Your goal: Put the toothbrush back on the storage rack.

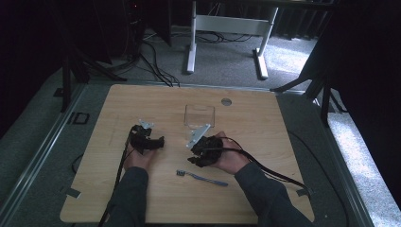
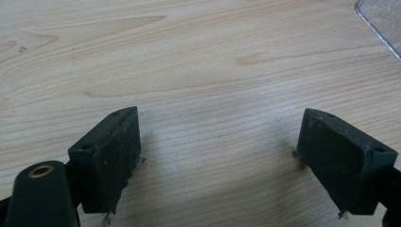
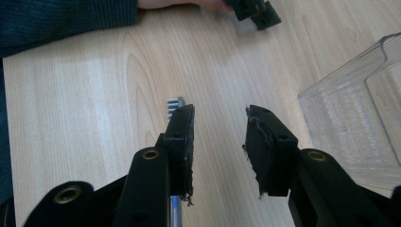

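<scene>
A blue-grey toothbrush [image 1: 201, 177] lies flat on the wooden table [image 1: 265, 123], near the front. My right gripper [image 1: 194, 158] hovers just behind the brush's bristle end. In the right gripper view the bristle head [image 3: 176, 104] peeks out past the left jaw of my right gripper [image 3: 220, 113], whose jaws stand partly apart over bare wood. A clear plastic box [image 1: 199, 117] sits upright behind both hands, and its wall [image 3: 350, 118] is close on the right. My left gripper [image 1: 160, 141] rests at the left, and in its own view my left gripper [image 2: 220, 123] gapes wide, holding nothing.
A corner of the clear box [image 2: 383, 23] edges into the left gripper view. A round grey cap [image 1: 226, 101] is set into the table near its far edge. A white desk frame [image 1: 227, 28] and cables stand on the floor beyond.
</scene>
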Tool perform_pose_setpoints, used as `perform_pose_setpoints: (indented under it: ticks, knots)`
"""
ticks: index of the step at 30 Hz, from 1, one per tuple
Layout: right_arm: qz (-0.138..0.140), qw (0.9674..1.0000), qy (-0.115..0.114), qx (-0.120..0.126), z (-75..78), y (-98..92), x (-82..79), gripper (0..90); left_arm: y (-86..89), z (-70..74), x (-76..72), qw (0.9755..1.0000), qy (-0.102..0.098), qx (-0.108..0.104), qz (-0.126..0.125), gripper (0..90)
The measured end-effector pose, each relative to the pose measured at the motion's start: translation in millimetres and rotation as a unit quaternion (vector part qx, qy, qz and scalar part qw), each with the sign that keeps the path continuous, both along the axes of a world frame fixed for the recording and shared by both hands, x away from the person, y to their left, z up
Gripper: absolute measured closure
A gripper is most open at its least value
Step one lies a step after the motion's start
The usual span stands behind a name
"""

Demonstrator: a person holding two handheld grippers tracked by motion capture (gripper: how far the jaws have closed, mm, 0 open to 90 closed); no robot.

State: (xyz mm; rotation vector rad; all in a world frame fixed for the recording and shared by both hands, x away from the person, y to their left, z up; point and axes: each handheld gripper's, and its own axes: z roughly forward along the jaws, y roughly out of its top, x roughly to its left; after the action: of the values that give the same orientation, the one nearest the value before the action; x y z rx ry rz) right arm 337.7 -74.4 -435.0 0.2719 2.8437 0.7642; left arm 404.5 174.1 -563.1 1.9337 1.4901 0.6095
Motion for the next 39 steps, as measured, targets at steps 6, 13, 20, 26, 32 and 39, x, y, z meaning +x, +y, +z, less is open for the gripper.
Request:
perform_pose_setpoints:
  ticks: [6,13,20,26,32,39]
  knots:
    - [0.000,0.9999,0.006,-0.011,-4.3,2.0,-0.9,62.1,0.0,0.1,0.0,1.0000,0.000,0.000,0.000,14.5]
    - [-0.002,0.9997,0.013,-0.018,-7.0,3.4,-1.5,62.1,0.0,0.0,0.0,1.0000,0.000,0.000,0.000,14.5]
    - [-0.004,0.9994,0.022,-0.027,-10.1,4.4,-1.1,62.2,0.0,0.0,0.0,1.0000,0.000,0.000,0.000,14.5]
    - [-0.005,0.9991,0.028,-0.032,-12.2,5.4,-1.5,62.2,0.0,0.0,0.0,1.0000,0.000,0.000,0.000,14.5]
    - [-0.005,0.9986,0.032,-0.041,-15.1,5.8,-1.6,62.2,0.0,0.0,0.1,1.0000,0.000,0.000,0.000,14.5]
    - [-0.002,0.9982,0.035,-0.049,-17.6,6.7,-2.1,62.7,0.0,0.0,0.1,1.0000,0.000,0.000,0.000,14.5]
